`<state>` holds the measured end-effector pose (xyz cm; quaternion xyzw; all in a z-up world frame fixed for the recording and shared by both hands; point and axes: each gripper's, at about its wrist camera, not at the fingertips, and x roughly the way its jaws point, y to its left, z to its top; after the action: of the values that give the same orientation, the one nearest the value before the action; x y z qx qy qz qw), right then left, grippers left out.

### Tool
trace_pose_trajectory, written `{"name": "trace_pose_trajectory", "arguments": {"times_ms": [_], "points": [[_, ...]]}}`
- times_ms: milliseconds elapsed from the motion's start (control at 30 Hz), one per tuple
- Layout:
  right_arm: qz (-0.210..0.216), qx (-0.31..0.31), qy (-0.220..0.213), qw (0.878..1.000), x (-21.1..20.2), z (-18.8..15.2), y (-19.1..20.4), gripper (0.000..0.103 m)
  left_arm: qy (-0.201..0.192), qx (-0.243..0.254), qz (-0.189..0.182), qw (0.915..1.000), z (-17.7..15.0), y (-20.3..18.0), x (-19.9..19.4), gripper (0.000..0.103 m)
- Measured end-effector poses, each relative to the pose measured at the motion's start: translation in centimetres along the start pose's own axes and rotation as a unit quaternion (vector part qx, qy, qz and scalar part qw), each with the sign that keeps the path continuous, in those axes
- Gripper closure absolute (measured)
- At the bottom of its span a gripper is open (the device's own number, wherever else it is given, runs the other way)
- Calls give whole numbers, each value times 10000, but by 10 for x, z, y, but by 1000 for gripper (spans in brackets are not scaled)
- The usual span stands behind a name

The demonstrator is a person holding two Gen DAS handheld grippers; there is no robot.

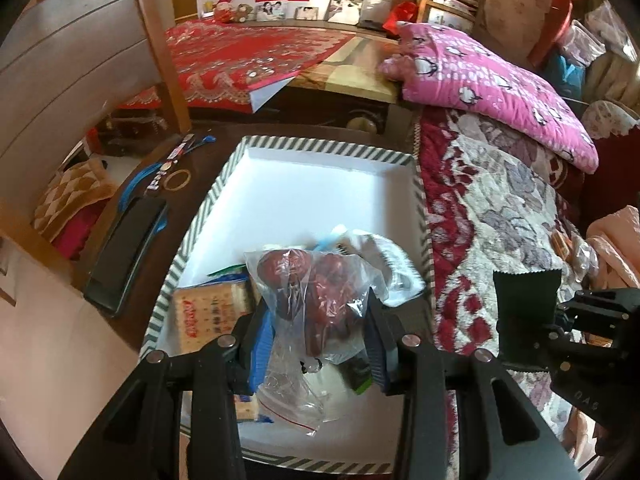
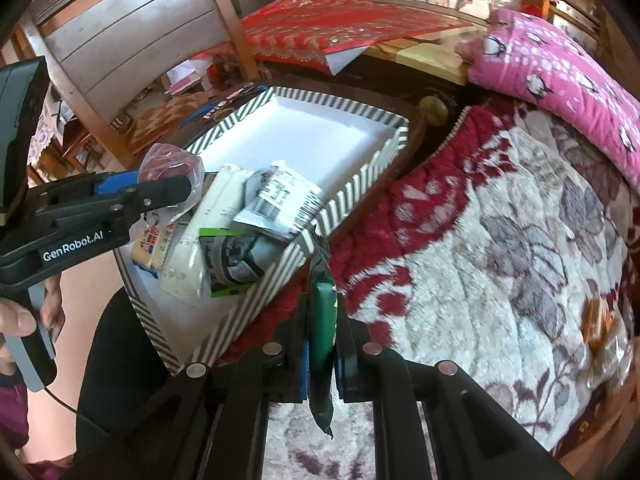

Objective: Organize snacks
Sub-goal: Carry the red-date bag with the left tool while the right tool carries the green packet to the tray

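Observation:
My left gripper point(image 1: 318, 322) is shut on a clear plastic bag of dark red fruit point(image 1: 316, 280), held above the near end of a white tray with a green-striped rim point(image 1: 320, 146). A cracker packet point(image 1: 208, 312) and white wrappers point(image 1: 384, 256) lie in the tray under the bag. My right gripper point(image 2: 323, 332) is shut on a dark green snack packet point(image 2: 322, 392), held edge-on over the floral blanket just outside the tray's rim point(image 2: 348, 200). From the right wrist, the left gripper point(image 2: 168, 188) shows with the clear bag point(image 2: 172, 166) over white, grey and green packets point(image 2: 264, 204).
A black phone point(image 1: 124, 248), a rubber band point(image 1: 178, 179) and a lanyard lie on the dark table left of the tray. The floral blanket point(image 1: 500, 208) carries a pink penguin pillow point(image 1: 492, 80) and orange snacks point(image 2: 600, 320). A person's hand point(image 2: 20, 320) holds the left gripper's handle.

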<state>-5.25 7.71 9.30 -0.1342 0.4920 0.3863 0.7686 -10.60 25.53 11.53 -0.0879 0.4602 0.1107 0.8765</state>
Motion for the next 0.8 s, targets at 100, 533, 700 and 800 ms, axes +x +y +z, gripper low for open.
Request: {"name": "trace_pose_trajectory", "arguments": {"times_ms": [100,533,700,800], "points": [[74,-75,30,9999,6,8,8,93,38,-74,31,10000,-2,8,2,64],[582,-394,210,9973,45,41,50,93,230,-413,151,9988,-10,39,20,64],[670,-499,333,9960,62,47,60,93,262,-550,173,9980,-11,49,26,63],[607,-488,414,9961,76,52,59,93,238,-549,173,9981,-9,50,27,63]]}}
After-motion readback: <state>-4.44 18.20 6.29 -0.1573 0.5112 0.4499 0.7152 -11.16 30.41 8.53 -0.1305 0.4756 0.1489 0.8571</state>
